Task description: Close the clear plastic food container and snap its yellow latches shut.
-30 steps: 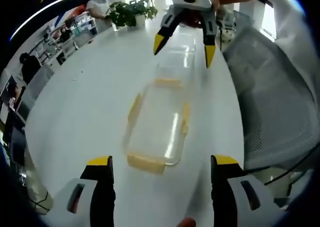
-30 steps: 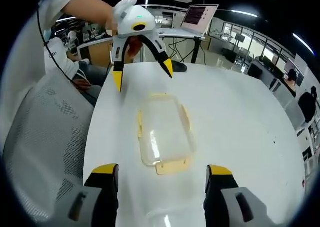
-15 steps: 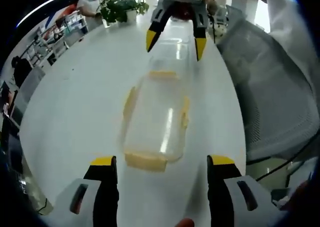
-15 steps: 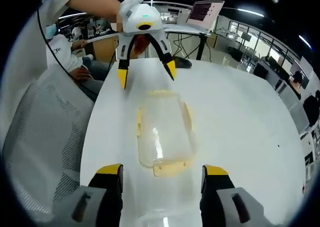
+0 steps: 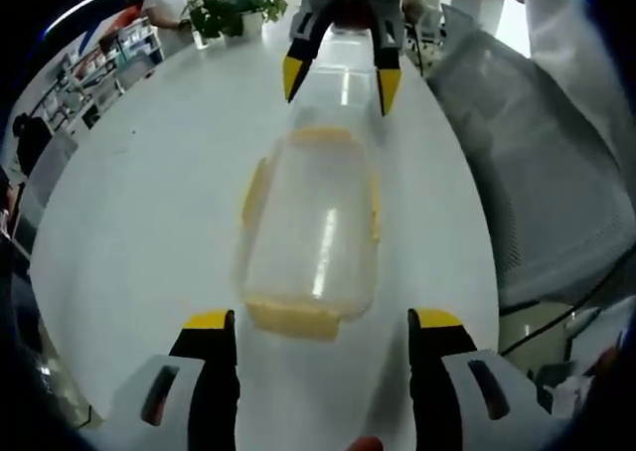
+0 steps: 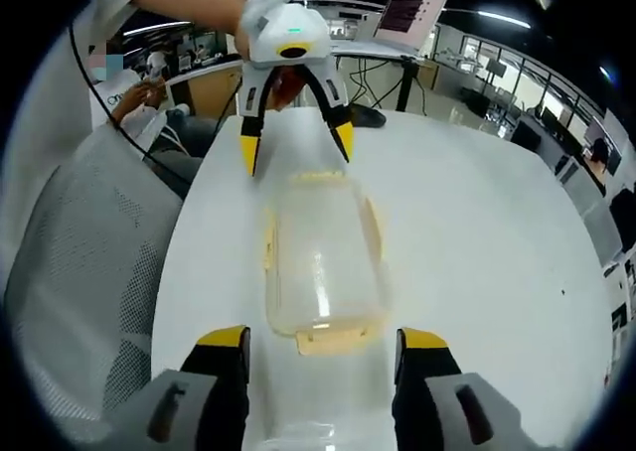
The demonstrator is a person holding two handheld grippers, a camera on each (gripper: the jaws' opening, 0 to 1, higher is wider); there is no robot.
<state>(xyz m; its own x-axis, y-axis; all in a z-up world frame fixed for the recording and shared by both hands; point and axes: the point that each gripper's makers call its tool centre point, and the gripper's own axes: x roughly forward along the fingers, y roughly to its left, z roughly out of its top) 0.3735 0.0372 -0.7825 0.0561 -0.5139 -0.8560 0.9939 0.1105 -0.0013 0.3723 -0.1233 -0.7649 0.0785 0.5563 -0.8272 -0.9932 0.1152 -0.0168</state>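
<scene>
The clear container (image 5: 310, 227) lies on the white counter (image 5: 139, 223), near its chair-side edge, long axis running straight between my two grippers, lid on, yellow latches (image 5: 293, 319) sticking outward. My left gripper (image 5: 323, 322) has its fingers spread wide at one short end; my right gripper (image 6: 323, 334), fingers equally apart, faces the other. Neither touches it.

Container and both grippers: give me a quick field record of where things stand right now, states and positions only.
container: clear plastic box lying on the white table, lid on top
latches: yellow latches on the ends and long sides; whether snapped cannot be told
left gripper: open, at one short end, touching nothing
right gripper: open, at the opposite short end, touching nothing
surroundings: mesh chair beside the table; laptop on a desk behind
</scene>
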